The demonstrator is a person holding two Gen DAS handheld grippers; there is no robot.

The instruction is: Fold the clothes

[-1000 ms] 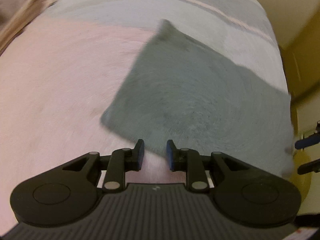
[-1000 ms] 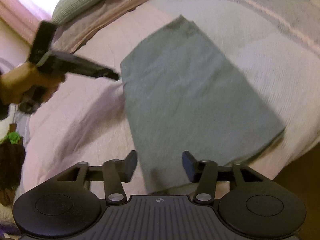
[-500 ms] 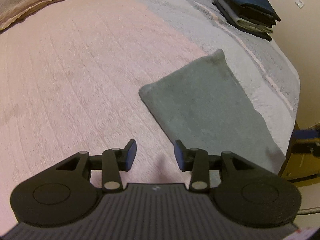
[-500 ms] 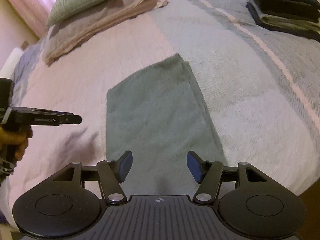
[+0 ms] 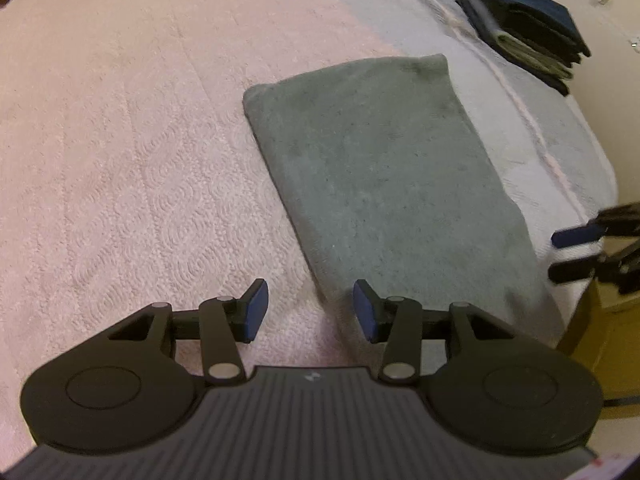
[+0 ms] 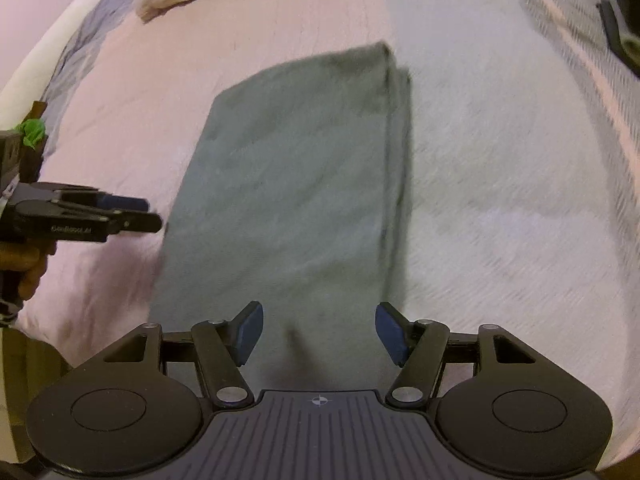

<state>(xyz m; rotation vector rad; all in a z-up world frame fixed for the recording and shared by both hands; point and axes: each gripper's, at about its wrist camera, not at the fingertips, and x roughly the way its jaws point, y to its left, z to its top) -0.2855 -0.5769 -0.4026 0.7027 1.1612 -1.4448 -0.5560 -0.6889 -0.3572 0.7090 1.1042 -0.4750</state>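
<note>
The green towel (image 5: 384,176) lies folded long; one more fold looks left. Left gripper (image 5: 306,310) and right gripper (image 6: 318,332) have just been opening, both spread wide and holding nothing

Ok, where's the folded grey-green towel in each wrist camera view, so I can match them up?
Left wrist: grey-green towel lies centre-right, running toward the right pad.
Right wrist: the towel lies centre, reaching down between the open jaws.
Shared landmark: the dark folded stack, upper right in both.

Both views steeply down, towel (image 5: 384,176) shared
</note>
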